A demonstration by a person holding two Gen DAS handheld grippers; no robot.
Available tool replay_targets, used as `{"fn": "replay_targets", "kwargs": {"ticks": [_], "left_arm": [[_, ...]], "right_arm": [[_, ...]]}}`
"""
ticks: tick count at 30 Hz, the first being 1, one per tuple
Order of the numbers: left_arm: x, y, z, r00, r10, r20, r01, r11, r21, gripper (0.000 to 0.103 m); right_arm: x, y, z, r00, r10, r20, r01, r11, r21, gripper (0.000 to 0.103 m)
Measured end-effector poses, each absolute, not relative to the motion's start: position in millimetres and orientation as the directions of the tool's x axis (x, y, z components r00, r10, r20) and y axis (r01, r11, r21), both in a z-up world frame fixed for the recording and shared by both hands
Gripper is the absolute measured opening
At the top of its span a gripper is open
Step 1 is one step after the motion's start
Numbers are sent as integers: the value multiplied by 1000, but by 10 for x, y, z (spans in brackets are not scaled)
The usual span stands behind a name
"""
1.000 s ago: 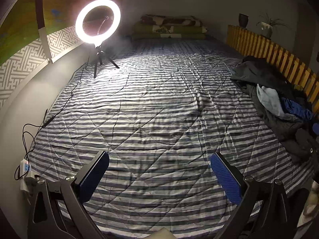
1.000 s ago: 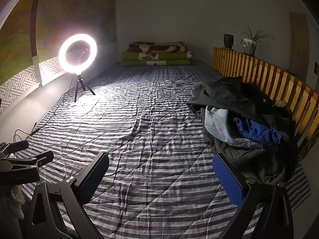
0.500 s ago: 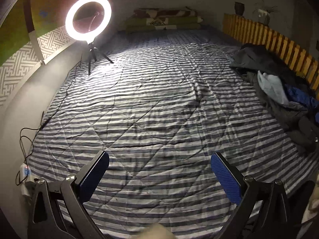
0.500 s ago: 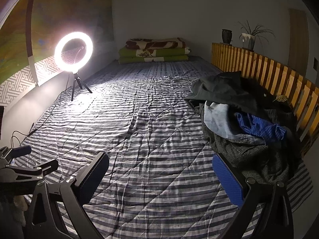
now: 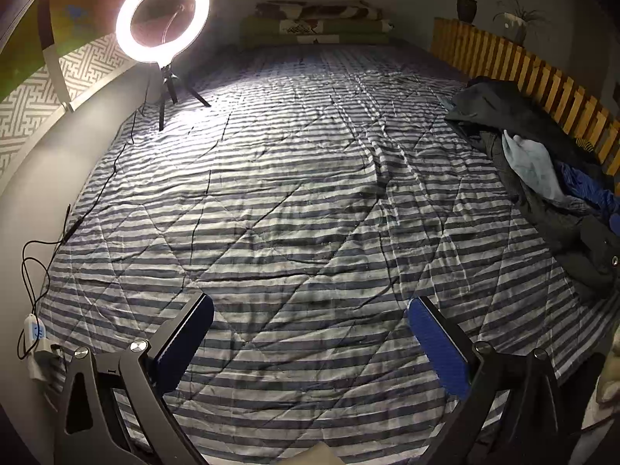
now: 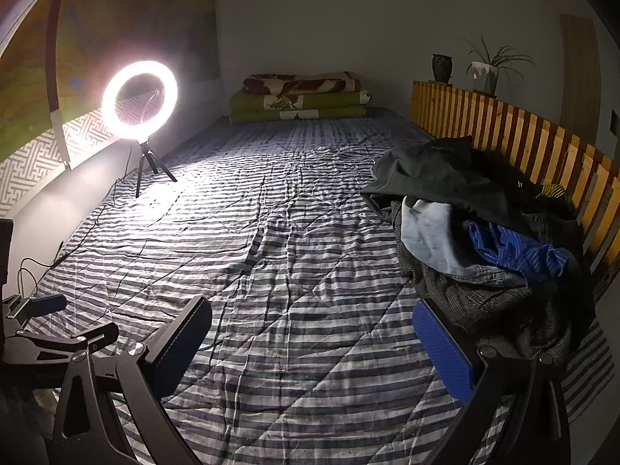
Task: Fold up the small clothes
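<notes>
A heap of clothes [image 6: 476, 232] lies on the right side of the striped quilt [image 6: 290, 271], against the wooden slat rail. It holds a dark garment on top, a pale blue piece [image 6: 430, 232] and a bright blue striped piece [image 6: 519, 248]. The same heap of clothes [image 5: 542, 178] shows at the right edge of the left wrist view. My right gripper [image 6: 310, 333] hangs open over bare quilt, its right finger close to the heap's near edge. My left gripper [image 5: 310, 329] is open over the quilt [image 5: 290, 213], holding nothing. The left gripper [image 6: 42, 325] also shows at the lower left of the right wrist view.
A lit ring light [image 5: 162, 17] on a small tripod stands at the far left, its cable [image 5: 50, 240] running along the quilt's left edge to a plug. Folded blankets [image 6: 298, 97] lie at the far end. A wooden slat rail [image 6: 523, 143] with a vase and a plant borders the right.
Both views shift slightly; the left wrist view tilts down, then back up. The right gripper edges a little closer to the heap. Both grippers stay open and empty.
</notes>
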State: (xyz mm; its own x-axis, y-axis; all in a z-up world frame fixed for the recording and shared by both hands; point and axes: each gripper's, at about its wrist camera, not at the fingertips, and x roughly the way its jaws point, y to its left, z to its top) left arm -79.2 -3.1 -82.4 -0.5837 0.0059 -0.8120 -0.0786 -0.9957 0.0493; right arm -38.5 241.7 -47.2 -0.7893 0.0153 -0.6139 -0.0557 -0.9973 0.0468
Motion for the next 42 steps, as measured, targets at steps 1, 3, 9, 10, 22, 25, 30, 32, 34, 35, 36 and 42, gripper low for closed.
{"fn": "replay_targets", "kwargs": {"ticks": [1,3,9,10,22,25,30,32,34,35,36,42], "left_arm": [[-804,-24,-830,-585,4,-811,-79,-995,52,102],[-848,-19,-809,-593,1,-805,-76,-996,55,102],[-1081,-60,-687,-641,8,-767,-27,-1000,12,101],[-1123,-55,-679,-643,10,-766,-25,-1000,7,100],[-1363,130,-566,-667,18,-744,-40,-999,11,100],[-1404,144,-562,-661,36,-749,-56,-998,2,100],[-1466,229,-579,-648,45,-760,-101,-994,28,100],[-1484,275,-589,-647,38,-761,-121,-991,53,100],[-1522,324,-612,-637,40,-769,-139,-988,63,100],[-1551,341,-624,-626,55,-778,-153,-987,53,100],[-1611,369,-642,-605,79,-792,-172,-984,34,100],[-1836,597,-743,-540,79,-838,-247,-967,68,100]], "right_arm": [[-403,2414,-480,-788,15,-615,-55,-997,46,102],[-442,2410,-502,-784,12,-620,-51,-998,44,102],[-561,2375,-576,-772,6,-636,-41,-998,41,102],[-577,2369,-582,-771,6,-637,-40,-998,39,102],[-766,2511,-509,-802,-28,-597,-10,-998,60,102],[-804,2696,-402,-819,-6,-574,-20,-999,39,102],[-915,3099,-266,-802,69,-593,-68,-997,-24,102],[-944,3366,-194,-791,103,-603,-106,-994,-30,102],[-966,3667,-89,-785,148,-601,-158,-987,-36,102],[-972,3825,-36,-784,170,-598,-185,-982,-37,102],[-981,4001,18,-778,198,-596,-219,-975,-37,102],[-1222,4905,111,-717,210,-664,-318,-947,44,102]]}}
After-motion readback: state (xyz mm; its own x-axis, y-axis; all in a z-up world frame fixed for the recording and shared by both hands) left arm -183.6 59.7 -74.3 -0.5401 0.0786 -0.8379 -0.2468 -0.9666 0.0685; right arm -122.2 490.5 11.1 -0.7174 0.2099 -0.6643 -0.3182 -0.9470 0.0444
